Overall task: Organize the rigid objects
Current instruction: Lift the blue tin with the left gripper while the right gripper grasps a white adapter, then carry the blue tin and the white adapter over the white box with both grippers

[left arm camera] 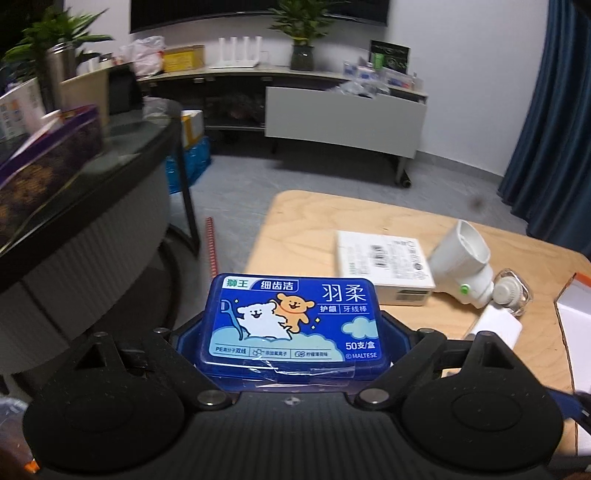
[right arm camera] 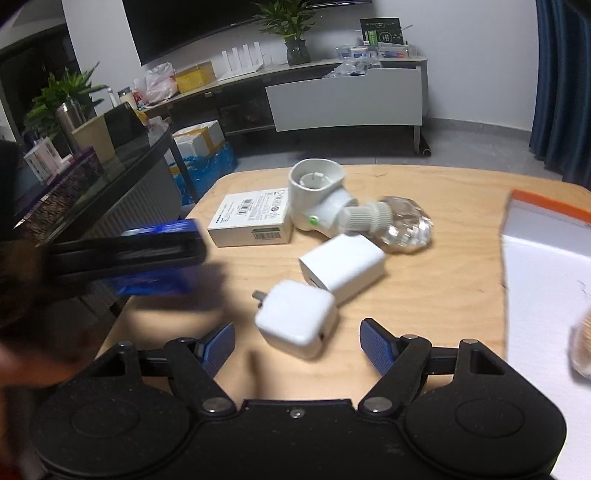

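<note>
Left wrist view: left gripper jaws clamp the blue floss box.

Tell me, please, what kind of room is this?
Probably a living room at home: a large dark screen hangs above a long low cabinet, with potted plants and a small wooden table.

The left gripper tilts downward, its jaws clamped on the blue box (held flat between the pads). The right gripper also tilts downward, jaws apart, gripping nothing.
</note>
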A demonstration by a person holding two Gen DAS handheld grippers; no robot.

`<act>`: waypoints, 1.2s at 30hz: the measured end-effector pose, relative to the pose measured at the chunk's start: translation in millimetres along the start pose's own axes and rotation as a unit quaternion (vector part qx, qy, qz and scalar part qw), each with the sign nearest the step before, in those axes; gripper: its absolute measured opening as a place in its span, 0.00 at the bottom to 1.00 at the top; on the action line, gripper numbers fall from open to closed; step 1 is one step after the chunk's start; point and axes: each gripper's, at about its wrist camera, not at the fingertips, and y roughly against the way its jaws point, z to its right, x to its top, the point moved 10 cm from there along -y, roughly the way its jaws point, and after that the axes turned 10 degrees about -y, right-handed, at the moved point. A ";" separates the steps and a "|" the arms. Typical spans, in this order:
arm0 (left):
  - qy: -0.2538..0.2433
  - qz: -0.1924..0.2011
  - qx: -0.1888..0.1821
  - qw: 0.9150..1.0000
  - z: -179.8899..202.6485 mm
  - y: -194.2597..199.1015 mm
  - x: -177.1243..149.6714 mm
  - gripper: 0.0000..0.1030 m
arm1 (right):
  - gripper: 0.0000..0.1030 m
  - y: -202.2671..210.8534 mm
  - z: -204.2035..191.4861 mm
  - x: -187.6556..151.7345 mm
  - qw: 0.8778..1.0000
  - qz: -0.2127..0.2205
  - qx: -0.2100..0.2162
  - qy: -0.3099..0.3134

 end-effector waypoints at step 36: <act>-0.010 0.040 -0.091 0.995 93.2 123.3 -38.7 0.91 | 0.61 197.8 84.9 -22.5 0.993 0.108 -0.048 -0.006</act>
